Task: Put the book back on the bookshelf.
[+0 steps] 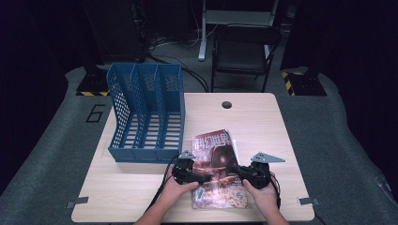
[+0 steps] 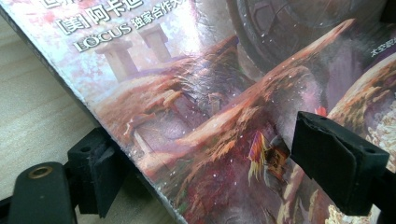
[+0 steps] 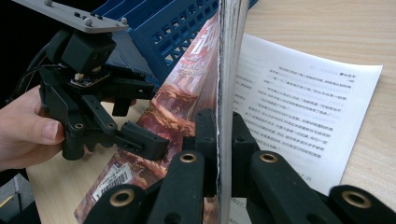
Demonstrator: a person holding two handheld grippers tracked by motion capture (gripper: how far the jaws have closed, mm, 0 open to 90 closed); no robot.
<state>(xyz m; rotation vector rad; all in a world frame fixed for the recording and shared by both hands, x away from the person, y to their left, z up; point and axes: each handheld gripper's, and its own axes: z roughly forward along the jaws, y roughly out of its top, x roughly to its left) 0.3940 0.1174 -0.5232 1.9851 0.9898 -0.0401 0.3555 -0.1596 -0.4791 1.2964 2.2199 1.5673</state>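
high view: a glossy magazine [image 1: 218,168] with a red-brown illustrated cover lies near the front edge of the wooden table [image 1: 263,122], just right of a blue three-slot file rack [image 1: 145,112], with a printed white sheet [image 3: 303,112] under it. the right gripper [image 1: 237,169] has its jaws clamped tight on the magazine's right edge, lifting that side of the cover and pages off the sheet. the left gripper [image 1: 202,178] holds its jaws wide across the opposite edge, one pad [image 2: 95,175] at the spine side, the other [image 2: 336,161] hovering over the cover, neither seeming to press. the step in hand looks like securing a two-sided hold for lifting. next, by this reading, the left jaws need to close on the edge, then both hands must raise the magazine upright and steer it, spine down, into a rack slot without letting the limp pages fan open.
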